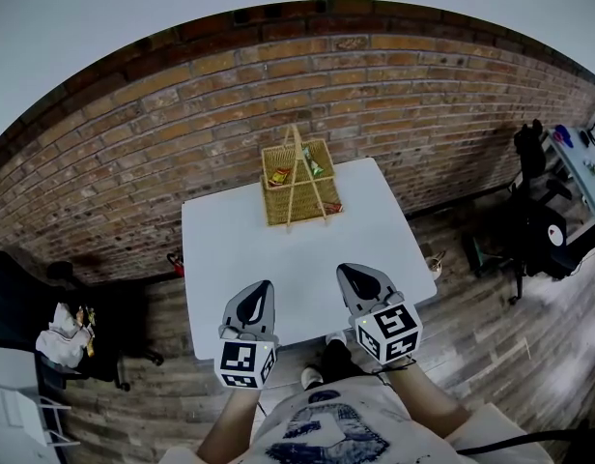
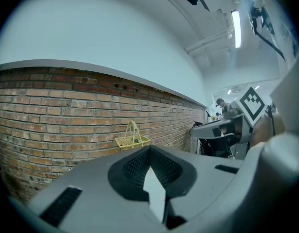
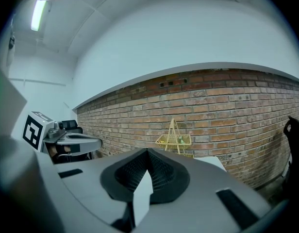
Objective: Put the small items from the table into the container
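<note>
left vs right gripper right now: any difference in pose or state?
Pose: the left grey two-jaw gripper leans its tip rightward in the head view, while the right grey two-jaw gripper leans leftward. Reach: the right tip sits slightly farther over the white square table than the left. Shared: both are shut, empty and facing the yellow wicker basket.

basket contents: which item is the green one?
The small green item in the far-right part of the basket, right of the handle. The packet on the left is yellow and red.
</note>
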Available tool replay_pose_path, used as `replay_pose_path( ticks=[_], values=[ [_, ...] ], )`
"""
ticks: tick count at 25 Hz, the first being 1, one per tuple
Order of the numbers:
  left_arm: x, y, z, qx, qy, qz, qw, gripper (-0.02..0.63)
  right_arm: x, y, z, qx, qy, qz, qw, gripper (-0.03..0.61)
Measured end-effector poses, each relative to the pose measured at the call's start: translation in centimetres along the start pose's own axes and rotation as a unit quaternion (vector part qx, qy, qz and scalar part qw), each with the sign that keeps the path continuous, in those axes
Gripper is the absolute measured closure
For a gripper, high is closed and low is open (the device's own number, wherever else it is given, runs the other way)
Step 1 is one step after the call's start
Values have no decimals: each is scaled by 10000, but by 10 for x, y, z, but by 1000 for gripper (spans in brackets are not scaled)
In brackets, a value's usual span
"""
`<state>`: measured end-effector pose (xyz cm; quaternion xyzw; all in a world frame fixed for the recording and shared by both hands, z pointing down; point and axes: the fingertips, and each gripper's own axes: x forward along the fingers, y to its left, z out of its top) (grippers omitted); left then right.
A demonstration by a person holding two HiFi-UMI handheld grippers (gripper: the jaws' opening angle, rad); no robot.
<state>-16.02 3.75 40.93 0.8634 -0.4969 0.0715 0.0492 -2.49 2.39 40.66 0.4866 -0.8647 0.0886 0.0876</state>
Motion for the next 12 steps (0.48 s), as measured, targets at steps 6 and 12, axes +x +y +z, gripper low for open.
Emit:
replay_pose_path(
  ticks=[6,12],
  values=[
    [4,-4,-2,10,23,-50,10000,566,0,-3,-3,65,23,-6,10000,558],
    [8,-6,-4,-31,35,-68,10000,566,-1,-7,-6,103,32,-2,9999,558]
  ],
)
